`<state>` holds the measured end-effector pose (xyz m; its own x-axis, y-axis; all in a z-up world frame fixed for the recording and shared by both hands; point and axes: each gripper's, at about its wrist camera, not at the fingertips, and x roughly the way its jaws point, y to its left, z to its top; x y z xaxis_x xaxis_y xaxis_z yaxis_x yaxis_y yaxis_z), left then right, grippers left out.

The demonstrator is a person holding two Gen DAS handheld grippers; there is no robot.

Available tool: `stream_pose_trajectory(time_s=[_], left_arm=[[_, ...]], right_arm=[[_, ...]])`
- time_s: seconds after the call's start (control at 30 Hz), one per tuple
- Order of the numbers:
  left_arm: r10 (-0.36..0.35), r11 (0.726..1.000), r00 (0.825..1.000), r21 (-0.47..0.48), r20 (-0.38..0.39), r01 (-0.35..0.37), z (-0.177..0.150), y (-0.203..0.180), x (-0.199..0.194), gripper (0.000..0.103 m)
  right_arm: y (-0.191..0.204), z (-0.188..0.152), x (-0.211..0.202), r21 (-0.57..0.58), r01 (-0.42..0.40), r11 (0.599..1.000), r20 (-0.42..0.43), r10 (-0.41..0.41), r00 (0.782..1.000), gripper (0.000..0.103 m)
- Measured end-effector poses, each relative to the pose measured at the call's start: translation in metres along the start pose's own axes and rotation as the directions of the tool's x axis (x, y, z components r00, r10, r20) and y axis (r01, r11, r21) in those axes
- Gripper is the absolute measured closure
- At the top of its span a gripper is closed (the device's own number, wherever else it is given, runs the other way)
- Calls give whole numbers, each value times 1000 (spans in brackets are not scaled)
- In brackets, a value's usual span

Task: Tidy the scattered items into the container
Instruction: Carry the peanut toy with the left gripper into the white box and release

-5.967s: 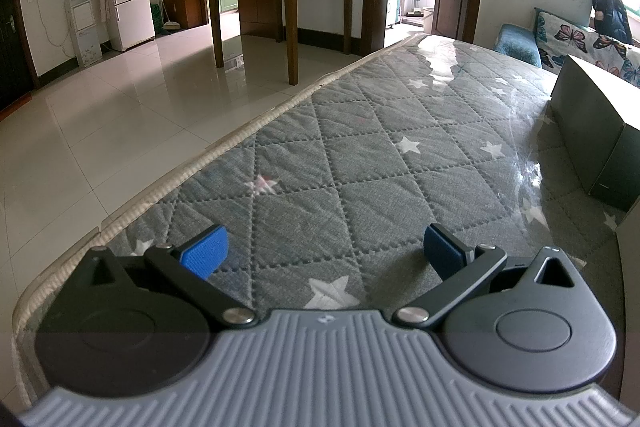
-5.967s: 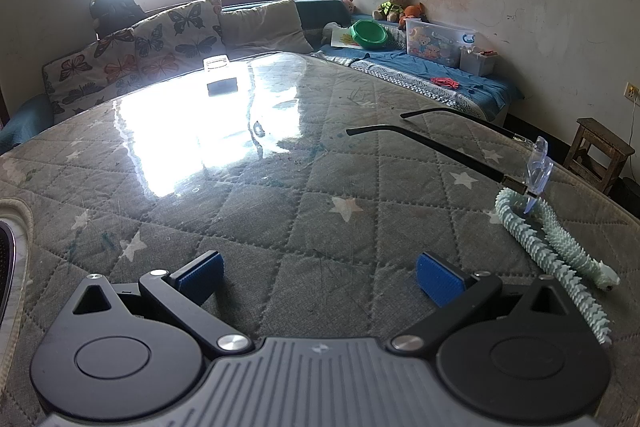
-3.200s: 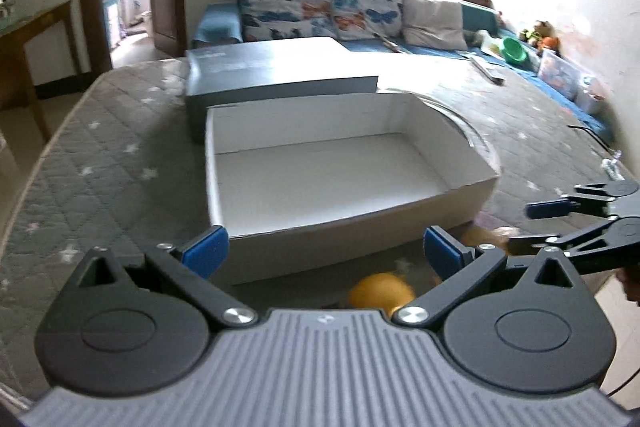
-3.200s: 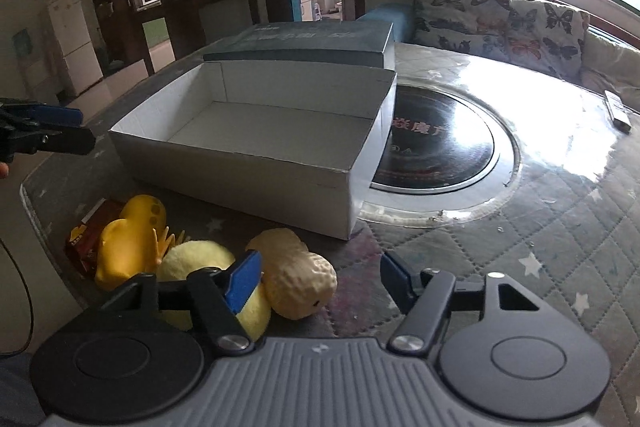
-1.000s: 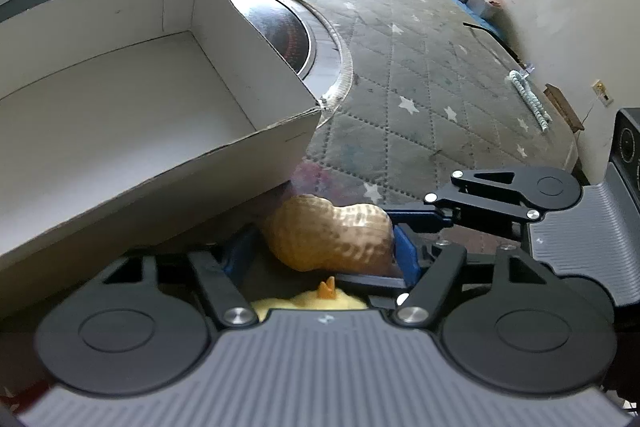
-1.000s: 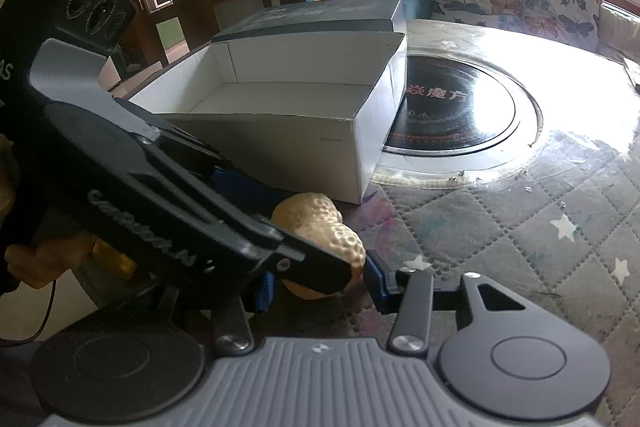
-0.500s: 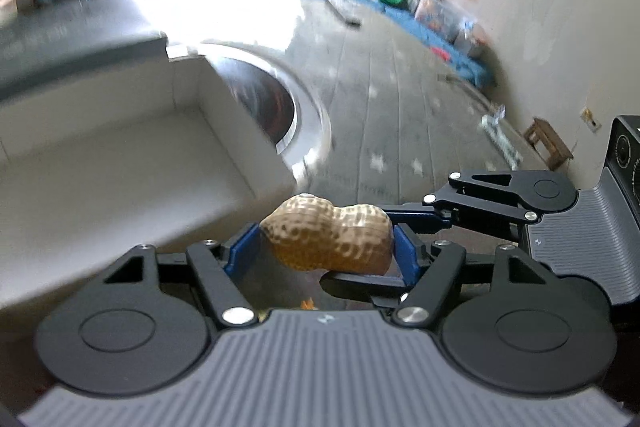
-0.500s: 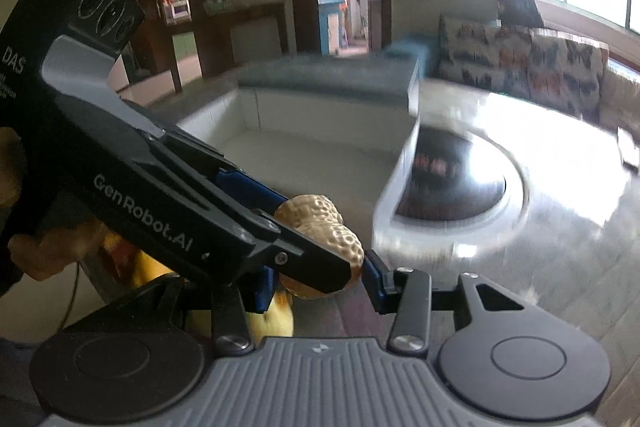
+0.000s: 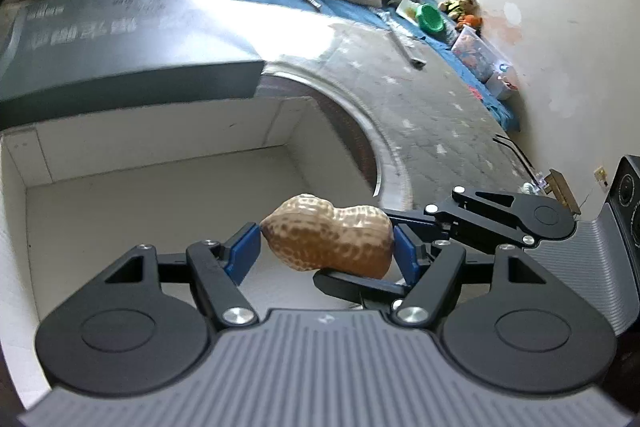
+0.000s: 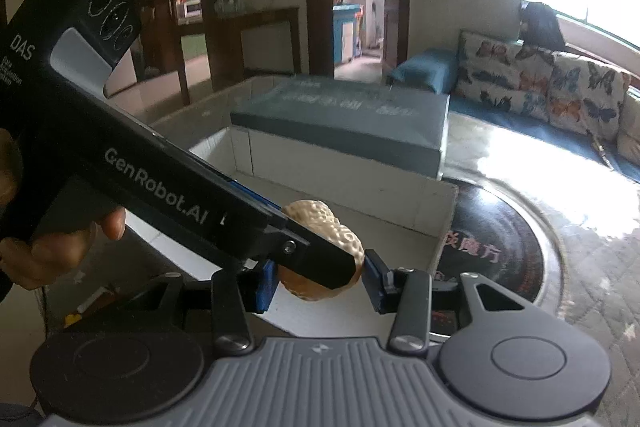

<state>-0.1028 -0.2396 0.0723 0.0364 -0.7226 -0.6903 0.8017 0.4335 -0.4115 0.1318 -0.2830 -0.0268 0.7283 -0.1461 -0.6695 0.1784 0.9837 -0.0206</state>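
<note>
The white box point(image 9: 160, 183) is filling the left wrist view's centre-left, its dark lid point(image 9: 120, 47) lying behind. Both the left gripper point(image 9: 326, 247) and right gripper point(image 10: 320, 277) are clamping the peanut toy point(image 9: 328, 237) above it. Only the right view is showing a hand point(image 10: 44, 247) (lower left, possibly gripping the handle).

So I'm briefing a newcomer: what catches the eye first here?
A big toy peanut pinched by both tools at once, the left tool and the right tool, above the open white box. Behind the box lies its dark grey lid.
</note>
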Motion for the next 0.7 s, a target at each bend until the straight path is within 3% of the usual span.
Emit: stream_pose_trajectory(time_s=[0.3,0.7], left_arm=[[-18,996,998,-92,-63,13,-4,28,27,34],[42,996,993,-77,-110,-50,-9,25,48,34]], right_arm=[[0,-5,31,-9,10,1000,-80,-10,997,57],[5,-18,8,0,22,1000,-47,-22,999,39]])
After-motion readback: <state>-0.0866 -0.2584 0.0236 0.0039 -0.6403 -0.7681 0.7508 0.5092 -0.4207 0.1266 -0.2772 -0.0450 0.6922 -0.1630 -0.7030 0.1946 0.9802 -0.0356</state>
